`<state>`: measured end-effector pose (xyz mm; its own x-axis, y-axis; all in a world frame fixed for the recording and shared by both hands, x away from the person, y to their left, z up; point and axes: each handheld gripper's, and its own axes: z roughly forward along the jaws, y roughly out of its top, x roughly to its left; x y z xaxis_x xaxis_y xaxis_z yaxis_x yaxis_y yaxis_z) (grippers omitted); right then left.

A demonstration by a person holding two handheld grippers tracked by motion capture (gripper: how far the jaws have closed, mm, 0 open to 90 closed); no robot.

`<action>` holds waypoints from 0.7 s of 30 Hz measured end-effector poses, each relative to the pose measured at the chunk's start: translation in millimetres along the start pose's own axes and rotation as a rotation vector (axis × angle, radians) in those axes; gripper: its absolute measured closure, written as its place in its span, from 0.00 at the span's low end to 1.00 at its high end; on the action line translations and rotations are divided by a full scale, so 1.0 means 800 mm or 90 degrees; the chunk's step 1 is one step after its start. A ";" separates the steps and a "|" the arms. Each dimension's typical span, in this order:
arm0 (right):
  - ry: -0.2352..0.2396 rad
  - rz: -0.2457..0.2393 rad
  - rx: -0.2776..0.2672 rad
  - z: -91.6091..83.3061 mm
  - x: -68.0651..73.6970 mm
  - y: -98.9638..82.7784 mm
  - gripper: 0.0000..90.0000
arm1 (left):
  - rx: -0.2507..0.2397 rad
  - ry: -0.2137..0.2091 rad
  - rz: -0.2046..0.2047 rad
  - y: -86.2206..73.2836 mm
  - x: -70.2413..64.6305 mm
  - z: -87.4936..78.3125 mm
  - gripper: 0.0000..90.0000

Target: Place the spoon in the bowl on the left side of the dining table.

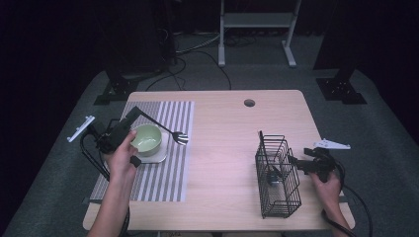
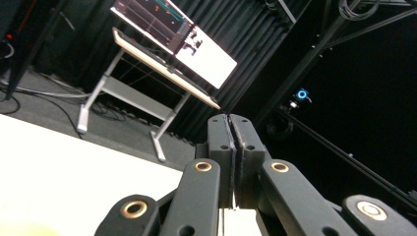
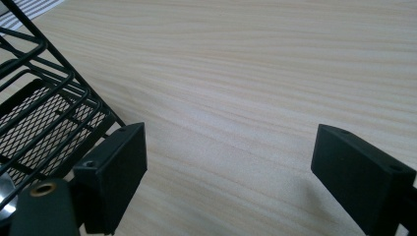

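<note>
Fork [image 1: 170, 131]: held above the striped mat [image 1: 173, 168], just right of the green bowl [image 1: 146, 138]; its tines [image 1: 181, 138] hang over the mat's right part.
Long axis: run from upper left at the grip down to the lower right, tines pointing toward the basket.
Left gripper [image 1: 134, 113]: jaws pressed together on the fork's handle end; no gap is seen in the left gripper view [image 2: 230, 147].
Basket [image 1: 277, 175]: well apart to the right, upright on the table [image 1: 222, 148].
Right gripper [image 1: 296, 162]: jaws spread, nothing between them, resting at the basket's right side.
Nearer hand: the left, already holding the fork.
</note>
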<state>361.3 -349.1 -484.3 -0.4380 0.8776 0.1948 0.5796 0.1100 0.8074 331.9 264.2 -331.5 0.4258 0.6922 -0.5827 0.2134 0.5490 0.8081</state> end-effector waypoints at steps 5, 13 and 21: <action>0.000 0.000 0.000 0.000 0.000 0.000 0.14 | -0.007 0.017 0.000 0.006 0.008 -0.003 0.99; -0.001 0.000 0.000 0.000 0.000 0.000 0.14 | -0.021 0.047 -0.007 0.014 0.022 -0.008 0.99; -0.001 0.000 0.001 0.000 0.000 0.000 0.14 | -0.030 0.077 -0.011 0.021 0.037 -0.012 0.99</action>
<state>361.4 -349.0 -484.3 -0.4372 0.8780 0.1947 0.5809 0.1105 0.8064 339.8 298.0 -335.8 0.3133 0.7324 -0.6045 0.1775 0.5802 0.7949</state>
